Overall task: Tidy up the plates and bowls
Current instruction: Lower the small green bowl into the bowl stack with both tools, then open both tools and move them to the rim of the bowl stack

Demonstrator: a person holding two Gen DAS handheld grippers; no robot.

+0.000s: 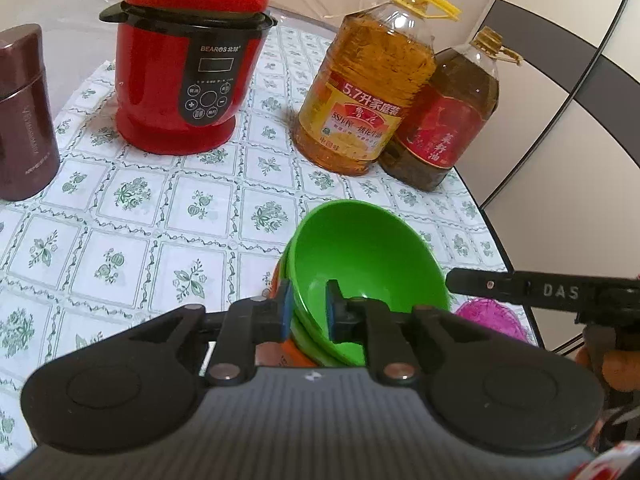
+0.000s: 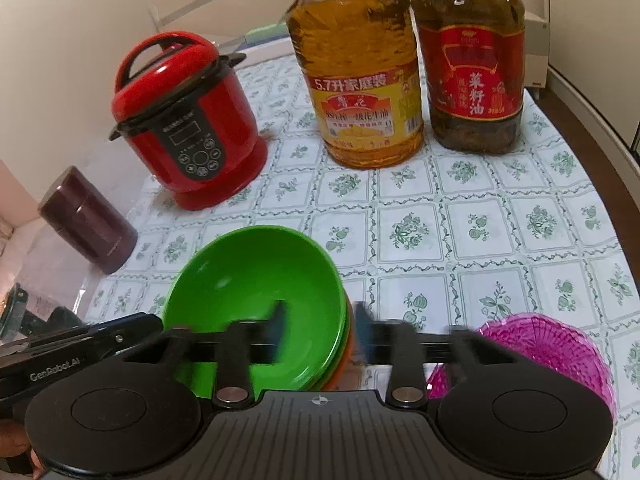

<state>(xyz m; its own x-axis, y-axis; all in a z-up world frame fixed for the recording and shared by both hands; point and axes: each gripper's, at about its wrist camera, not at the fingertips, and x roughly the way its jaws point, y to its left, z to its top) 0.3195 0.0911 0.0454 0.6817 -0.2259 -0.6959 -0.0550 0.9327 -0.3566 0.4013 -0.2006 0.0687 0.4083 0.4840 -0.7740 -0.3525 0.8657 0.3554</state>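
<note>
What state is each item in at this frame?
Bright green plastic bowl: empty, topmost of bowl stack.
Left gripper: straddling bowl stack rim, grip unclear.
Right gripper: open, astride bowl stack rim.
Red electric cooker: lid closed.
Yellow-labelled oil bottle: upright, capped.
Magenta ribbed plastic dish: empty.

I'm in a home kitchen or dining corner: the table [image 2: 500, 220] wears a green-flowered cloth, with a red electric cooker [image 1: 188, 68] and two big jugs of cooking oil [image 2: 360, 76] on it. Bright plastic bowls [image 2: 256, 300] and a maroon canister [image 1: 22, 116] sit there too
</note>
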